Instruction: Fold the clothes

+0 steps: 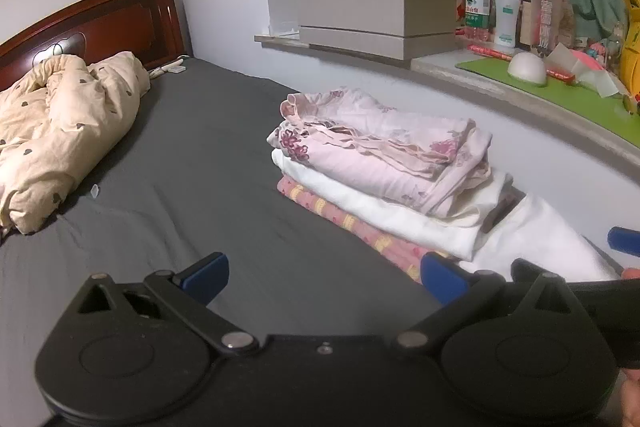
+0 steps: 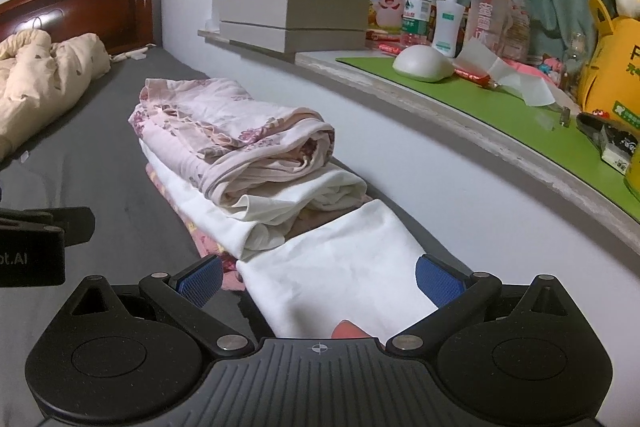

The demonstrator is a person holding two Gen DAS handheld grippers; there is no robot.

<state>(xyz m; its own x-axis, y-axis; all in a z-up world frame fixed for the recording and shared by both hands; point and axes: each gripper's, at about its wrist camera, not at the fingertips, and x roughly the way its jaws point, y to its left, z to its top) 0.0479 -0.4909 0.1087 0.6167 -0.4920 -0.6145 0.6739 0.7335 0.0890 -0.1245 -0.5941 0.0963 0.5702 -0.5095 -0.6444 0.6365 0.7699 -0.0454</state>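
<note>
On the grey bed sheet [image 1: 208, 155] lies a stack of folded clothes [image 1: 380, 155]: a pink floral piece [image 2: 224, 131] on top, a white one [image 2: 280, 203] under it, and a pink patterned one [image 2: 204, 239] at the bottom. A separate folded white cloth [image 2: 332, 267] lies flat in front of the stack. My right gripper [image 2: 320, 279] is open, its blue pads on either side of this cloth and not pinching it. My left gripper [image 1: 324, 277] is open over bare sheet, left of the white cloth [image 1: 536, 239]. A person's fingertip [image 2: 350, 329] shows at the cloth's near edge.
A crumpled beige duvet [image 1: 60, 131] lies at the head of the bed by the dark wooden headboard [image 1: 100, 23]. Along the right runs a ledge with a green mat [image 2: 500, 107], bottles [image 2: 448, 19], a grey box [image 2: 296, 7] and a yellow bag [image 2: 612, 67].
</note>
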